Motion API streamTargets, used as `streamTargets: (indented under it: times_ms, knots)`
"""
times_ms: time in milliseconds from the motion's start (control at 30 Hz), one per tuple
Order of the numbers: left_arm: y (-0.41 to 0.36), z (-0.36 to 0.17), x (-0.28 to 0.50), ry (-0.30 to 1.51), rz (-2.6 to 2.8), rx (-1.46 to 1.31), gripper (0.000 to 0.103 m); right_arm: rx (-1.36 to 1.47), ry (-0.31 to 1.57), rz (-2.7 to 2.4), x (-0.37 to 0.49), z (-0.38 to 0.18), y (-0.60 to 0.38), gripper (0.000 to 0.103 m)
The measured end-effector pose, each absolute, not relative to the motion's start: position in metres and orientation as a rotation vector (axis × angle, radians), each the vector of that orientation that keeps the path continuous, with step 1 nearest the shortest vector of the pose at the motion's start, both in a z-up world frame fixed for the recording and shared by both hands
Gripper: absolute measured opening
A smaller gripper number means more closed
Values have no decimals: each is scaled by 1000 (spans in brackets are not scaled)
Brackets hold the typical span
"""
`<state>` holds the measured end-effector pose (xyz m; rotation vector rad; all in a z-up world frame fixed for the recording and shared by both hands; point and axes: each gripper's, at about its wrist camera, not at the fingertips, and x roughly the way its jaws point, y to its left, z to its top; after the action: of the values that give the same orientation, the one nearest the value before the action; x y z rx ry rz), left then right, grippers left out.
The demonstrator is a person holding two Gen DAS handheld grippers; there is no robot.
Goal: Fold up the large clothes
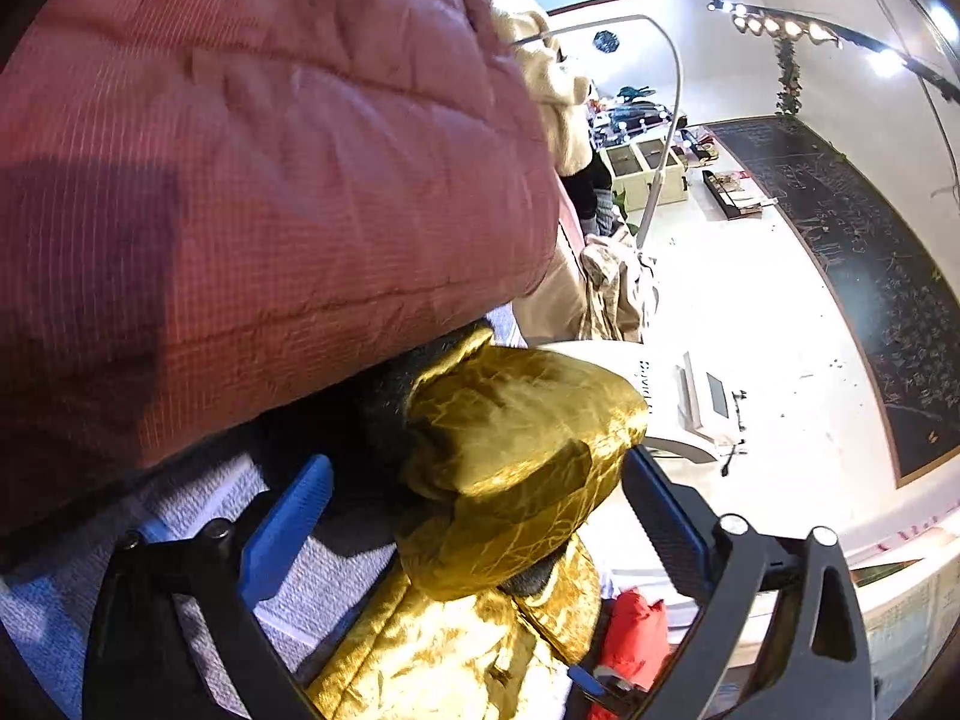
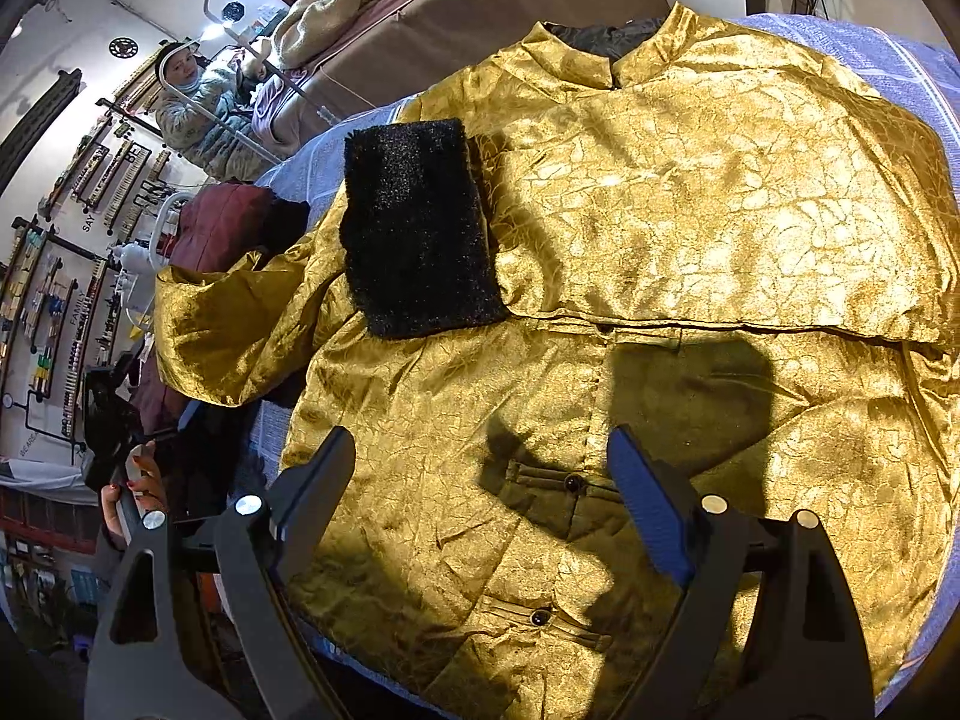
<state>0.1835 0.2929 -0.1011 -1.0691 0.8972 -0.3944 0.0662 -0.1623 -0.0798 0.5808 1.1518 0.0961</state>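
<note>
Shop-like room with white walls, track lights and racks of small goods frames both views. Blue-and-white woven cloth covers the tabletop and carries the task garment. Large gold crinkled-satin jacket lies spread front-up across this cloth, its stand collar at the far edge and its knotted front buttons nearest the right-wrist camera. One sleeve is folded across the chest and ends in a black fuzzy rectangular cuff lying flat on the gold fabric. The other gold sleeve hangs off the tabletop's edge toward a dark red quilted padded garment, which fills the upper part of the left-wrist view.

Right tool hovers above the jacket's lower front, its jaws standing wide apart with nothing between them; its shadow falls on the fabric. Left tool has its blue-padded jaws spread on either side of the hanging sleeve's end; the pads do not press on the fabric. A hand with red nails grips the left tool's handle at the edge of the right-wrist view. A person in a pale fleece coat stands in the background.
</note>
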Motion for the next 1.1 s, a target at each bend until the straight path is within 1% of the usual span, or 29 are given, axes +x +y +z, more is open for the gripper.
streamTargets:
  times_ms: [33, 67, 133, 200, 300, 400, 567, 667, 800, 900, 1000, 1100]
  knots:
    - [294, -97, 182, 887, -382, -1059, 71, 564, 1141, 90, 64, -78, -163, 85]
    - [292, -94, 182, 887, -370, -1053, 58, 549, 1132, 85, 63, -78, -164, 85]
    - [289, -93, 187, 910, -376, -1048, 49, 531, 1119, 74, 59, -76, -166, 85]
    - [281, -88, 191, 922, -411, -1025, 33, 525, 1112, 61, 56, -75, -170, 85]
    - [275, -80, 196, 926, -453, -1017, 20, 508, 1100, 24, 51, -75, -178, 85]
    - [274, -76, 195, 899, -445, -1000, 13, 468, 1072, -51, 42, -73, -191, 85]
    - [245, -42, 187, 808, -353, -811, 10, 319, 1074, -245, 30, -74, -214, 85]
    - [210, -8, 183, 705, -316, -625, 9, 350, 1065, -254, 24, -77, -228, 85]
    - [138, 42, 179, 560, -342, -378, 9, 389, 1040, -268, 12, -76, -243, 85]
    - [60, 73, 169, 438, -372, -127, 9, 424, 1014, -299, -2, -71, -260, 85]
    - [-31, 74, 156, 336, -443, 114, 9, 459, 987, -344, -21, -67, -281, 85]
    - [-127, 35, 135, 274, -514, 408, 9, 481, 967, -396, -44, -62, -303, 85]
